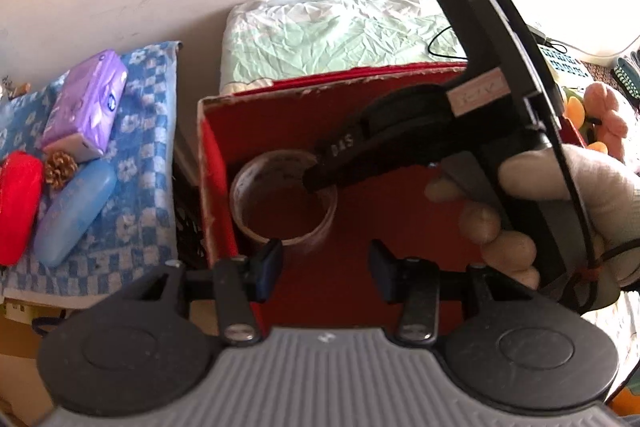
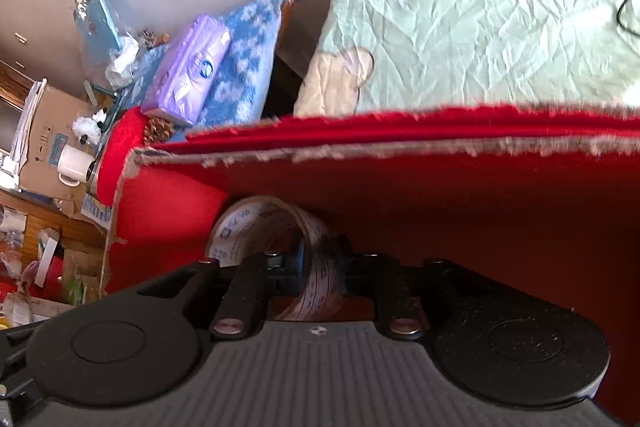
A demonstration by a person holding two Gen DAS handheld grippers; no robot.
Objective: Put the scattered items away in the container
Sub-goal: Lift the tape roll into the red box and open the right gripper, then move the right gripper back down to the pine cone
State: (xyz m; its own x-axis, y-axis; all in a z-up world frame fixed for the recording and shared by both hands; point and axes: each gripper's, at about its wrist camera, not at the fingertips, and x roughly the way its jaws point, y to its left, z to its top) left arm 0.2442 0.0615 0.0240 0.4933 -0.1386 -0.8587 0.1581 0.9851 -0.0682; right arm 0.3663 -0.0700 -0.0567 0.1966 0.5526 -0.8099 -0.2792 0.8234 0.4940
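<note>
- A pillow in crumpled pale green cloth is seen behind the far wall of the box, close against it.
- A red cardboard box with frayed edges is seen open at the top; both tools are held over or inside it.
- A blue and white checked cloth is spread over the surface to the left of the box, and four loose items are laid on it.
- The right tool is reached down into the box from the right, gripped by a gloved hand; its fingers are closed on the wall of the tape roll, one inside the ring and one outside.
- The left tool is held above the near part of the box, its fingers parted wide and nothing between them; one fingertip is seen just beside the near rim of the roll.
- A purple tissue pack is laid furthest back on the cloth.
- A pale blue case is laid near the cloth's front edge, with a red case just beside it on the left.
- A roll of tape is seen inside the box, in its left part near the left wall; whether it is resting on the floor of the box cannot be told.
- A pine cone is tucked between the tissue pack and the two cases.
</note>
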